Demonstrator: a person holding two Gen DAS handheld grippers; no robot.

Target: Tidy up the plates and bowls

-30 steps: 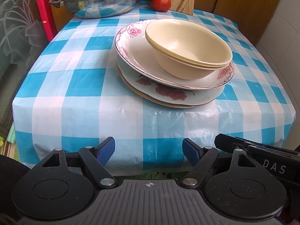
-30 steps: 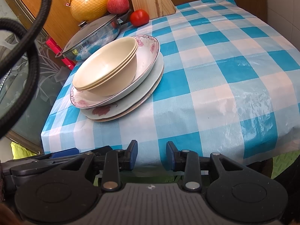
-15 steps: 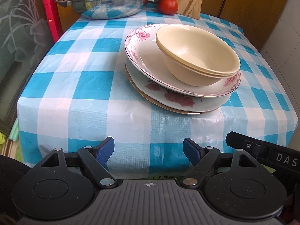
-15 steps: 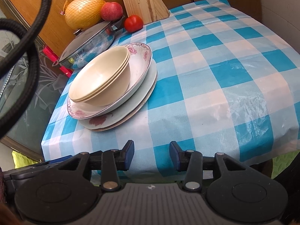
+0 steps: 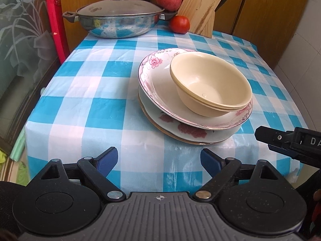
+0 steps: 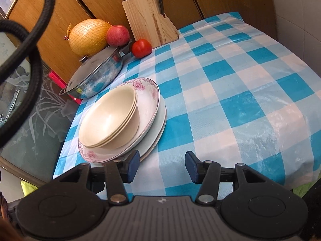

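Nested cream bowls point(image 5: 210, 84) point(image 6: 110, 118) sit in a pink-flowered plate point(image 5: 154, 76) point(image 6: 144, 100), which rests on a stack of larger plates point(image 5: 188, 130) point(image 6: 158, 122) on the blue checked tablecloth point(image 5: 90, 80) point(image 6: 230, 92). My left gripper point(image 5: 158, 160) hovers over the table's near edge, short of the stack, its jaws opening with nothing between them. My right gripper point(image 6: 161, 165) hangs at the near edge just right of the stack, jaws opening and empty; its left finger overlaps the plate rim in the picture. Its body point(image 5: 289, 144) shows at the right in the left wrist view.
A lidded steel pan point(image 5: 116, 20) point(image 6: 96, 76) stands at the back, with a netted pomelo point(image 6: 88, 36), an apple point(image 6: 118, 35), a tomato point(image 5: 179, 24) point(image 6: 141, 47) and a wooden knife block point(image 5: 200, 10) point(image 6: 148, 20). Wooden cabinets stand behind. A black cable point(image 6: 34, 56) loops at the left.
Both grippers' jaws have spread wider. Both cameras have tilted up, so the stack sits lower and smaller in the views and more of the back of the table shows.
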